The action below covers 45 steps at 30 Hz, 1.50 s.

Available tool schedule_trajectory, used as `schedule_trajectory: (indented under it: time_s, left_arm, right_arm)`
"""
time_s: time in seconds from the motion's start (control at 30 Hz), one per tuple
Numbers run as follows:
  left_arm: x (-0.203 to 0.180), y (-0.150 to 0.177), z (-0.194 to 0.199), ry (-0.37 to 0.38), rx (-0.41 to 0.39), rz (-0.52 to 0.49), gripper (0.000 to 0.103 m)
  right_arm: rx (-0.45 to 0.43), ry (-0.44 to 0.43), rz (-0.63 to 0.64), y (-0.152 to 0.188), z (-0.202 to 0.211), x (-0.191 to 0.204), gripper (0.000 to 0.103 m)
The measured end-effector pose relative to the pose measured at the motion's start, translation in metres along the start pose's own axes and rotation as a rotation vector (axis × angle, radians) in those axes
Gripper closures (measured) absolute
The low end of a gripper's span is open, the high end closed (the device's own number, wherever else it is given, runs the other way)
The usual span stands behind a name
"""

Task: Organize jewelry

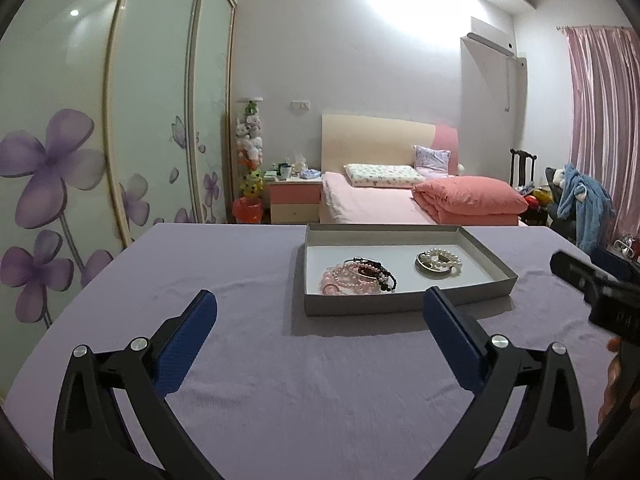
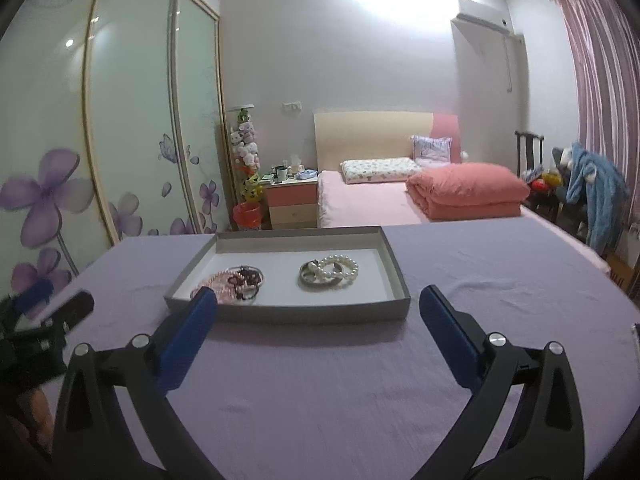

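Lavender cloth covers the surface, and all the jewelry sits in the grey tray: pink and dark bracelets bunched left, pearl bracelet over a metal bangle right. My left gripper and right gripper have their jaws spread wide, empty. My worry: those piles snag, so lifting one strand could drag its neighbours out.
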<state>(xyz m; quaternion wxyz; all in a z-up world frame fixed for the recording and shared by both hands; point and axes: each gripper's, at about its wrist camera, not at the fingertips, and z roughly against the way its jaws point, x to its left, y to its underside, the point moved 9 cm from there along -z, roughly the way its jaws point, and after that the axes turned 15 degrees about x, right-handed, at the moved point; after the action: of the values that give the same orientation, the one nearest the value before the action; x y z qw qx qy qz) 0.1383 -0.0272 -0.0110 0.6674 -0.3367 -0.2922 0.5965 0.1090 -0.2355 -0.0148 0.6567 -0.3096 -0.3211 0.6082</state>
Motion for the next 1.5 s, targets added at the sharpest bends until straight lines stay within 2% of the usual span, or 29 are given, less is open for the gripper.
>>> schedule_trajectory:
  time_s: [0.13,0.37,0.6,1.5]
  left_arm:
    - [-0.004,0.010,0.015,-0.016,-0.031,0.002,0.002]
    - [-0.007,0.022,0.028,-0.041,-0.061,-0.004,0.002]
    - [-0.008,0.029,0.029,-0.035,-0.055,0.011,0.002]
    - [-0.009,0.036,0.030,-0.030,-0.032,0.031,0.002]
  right_arm:
    - [-0.032,0.027,0.044,0.010,0.016,0.007,0.004]
    - [-0.057,0.017,0.027,0.017,0.026,0.006,0.004]
    - [-0.042,0.009,0.005,0.029,0.023,0.000,0.004]
    - [-0.058,-0.011,0.008,0.033,0.024,0.002,0.004]
